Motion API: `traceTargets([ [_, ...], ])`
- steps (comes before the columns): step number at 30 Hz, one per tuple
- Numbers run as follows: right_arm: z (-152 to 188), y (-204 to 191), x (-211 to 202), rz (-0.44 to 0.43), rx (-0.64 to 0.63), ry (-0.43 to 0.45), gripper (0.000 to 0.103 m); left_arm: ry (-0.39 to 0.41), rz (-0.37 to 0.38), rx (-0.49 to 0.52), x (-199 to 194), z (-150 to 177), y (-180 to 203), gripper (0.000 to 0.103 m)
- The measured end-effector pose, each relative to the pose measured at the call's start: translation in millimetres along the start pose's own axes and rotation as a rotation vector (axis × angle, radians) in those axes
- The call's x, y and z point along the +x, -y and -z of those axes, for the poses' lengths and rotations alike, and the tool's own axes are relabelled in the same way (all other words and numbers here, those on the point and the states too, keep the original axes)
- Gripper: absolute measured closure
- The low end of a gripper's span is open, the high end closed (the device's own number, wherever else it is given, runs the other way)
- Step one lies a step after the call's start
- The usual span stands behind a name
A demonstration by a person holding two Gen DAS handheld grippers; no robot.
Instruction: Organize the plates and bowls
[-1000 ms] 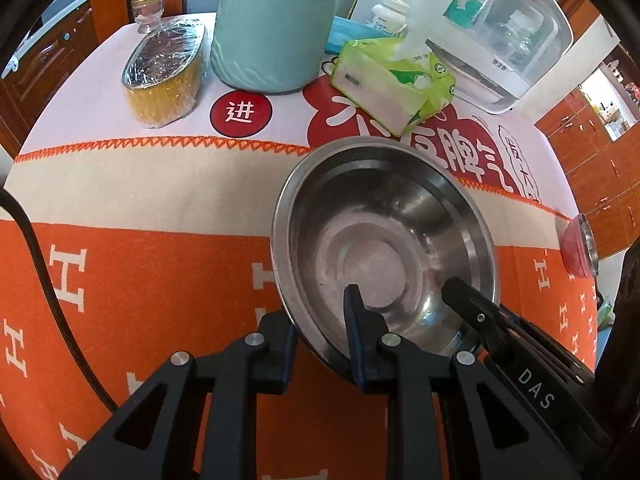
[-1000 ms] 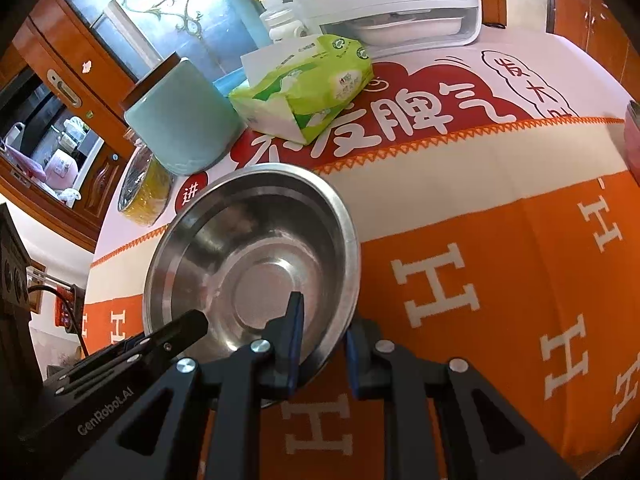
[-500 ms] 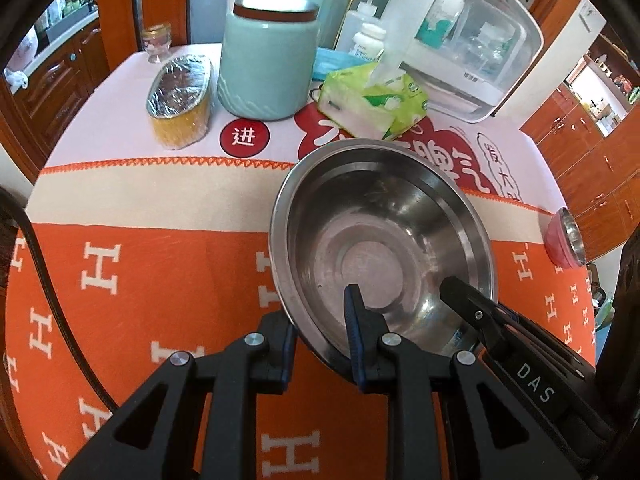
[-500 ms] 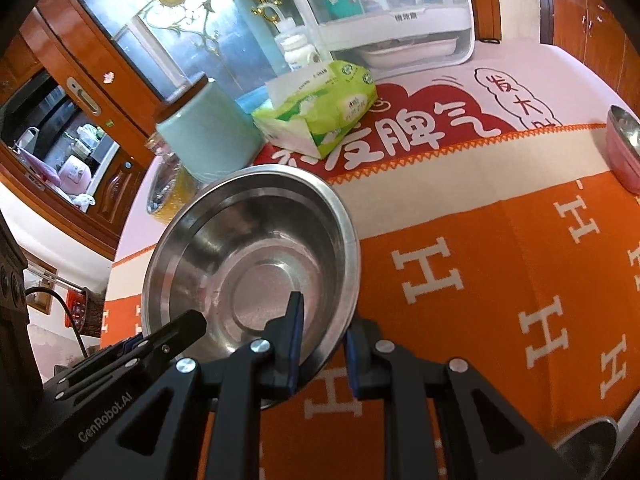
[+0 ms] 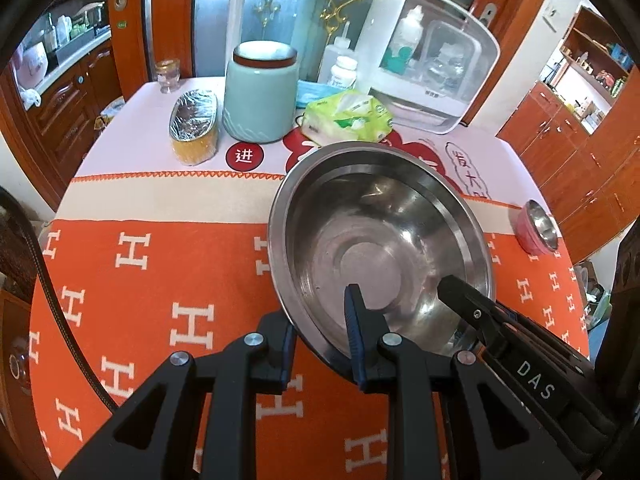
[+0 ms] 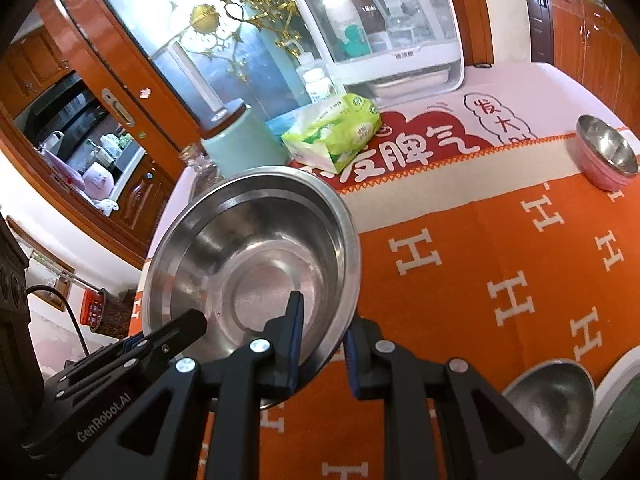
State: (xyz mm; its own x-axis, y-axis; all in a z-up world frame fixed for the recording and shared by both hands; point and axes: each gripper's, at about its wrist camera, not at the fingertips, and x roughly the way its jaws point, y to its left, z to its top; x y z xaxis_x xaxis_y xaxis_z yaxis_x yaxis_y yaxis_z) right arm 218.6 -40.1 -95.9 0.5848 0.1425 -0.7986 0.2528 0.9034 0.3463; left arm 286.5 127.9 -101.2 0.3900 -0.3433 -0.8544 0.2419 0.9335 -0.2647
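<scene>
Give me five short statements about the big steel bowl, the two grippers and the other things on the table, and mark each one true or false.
1. Both grippers clamp the rim of the large stainless steel bowl. True: the left gripper and the right gripper each have one finger inside and one outside.
2. The large steel bowl holds food. False: it is empty.
3. The small pink bowl with a steel lining stands alone near the table's edge. True.
4. The green tissue pack lies inside the large bowl. False: it lies on the cloth beyond it.
5. The pale green ceramic jar lies on its side. False: it stands upright.
</scene>
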Motion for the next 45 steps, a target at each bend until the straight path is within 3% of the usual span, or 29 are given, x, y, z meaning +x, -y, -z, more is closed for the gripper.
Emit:
traceTargets([
  [24, 75.2, 15.8, -107.3, -0.097, -0.029, 0.107, 0.085, 0.112, -0.036, 0.049, -111.5, 95.7, 50.9, 0.081],
  [36, 122.7, 36.7, -142.6, -0.075, -0.046, 0.069, 0.085, 0.053, -0.009, 0.064, -131.0, 157.4, 75.1, 0.078],
  [45, 149.8, 63.5, -152.3, -0.046, -0.035, 0.002, 0.085, -0.022, 0.029, 0.069, -121.1, 191.4, 91.5, 0.077],
])
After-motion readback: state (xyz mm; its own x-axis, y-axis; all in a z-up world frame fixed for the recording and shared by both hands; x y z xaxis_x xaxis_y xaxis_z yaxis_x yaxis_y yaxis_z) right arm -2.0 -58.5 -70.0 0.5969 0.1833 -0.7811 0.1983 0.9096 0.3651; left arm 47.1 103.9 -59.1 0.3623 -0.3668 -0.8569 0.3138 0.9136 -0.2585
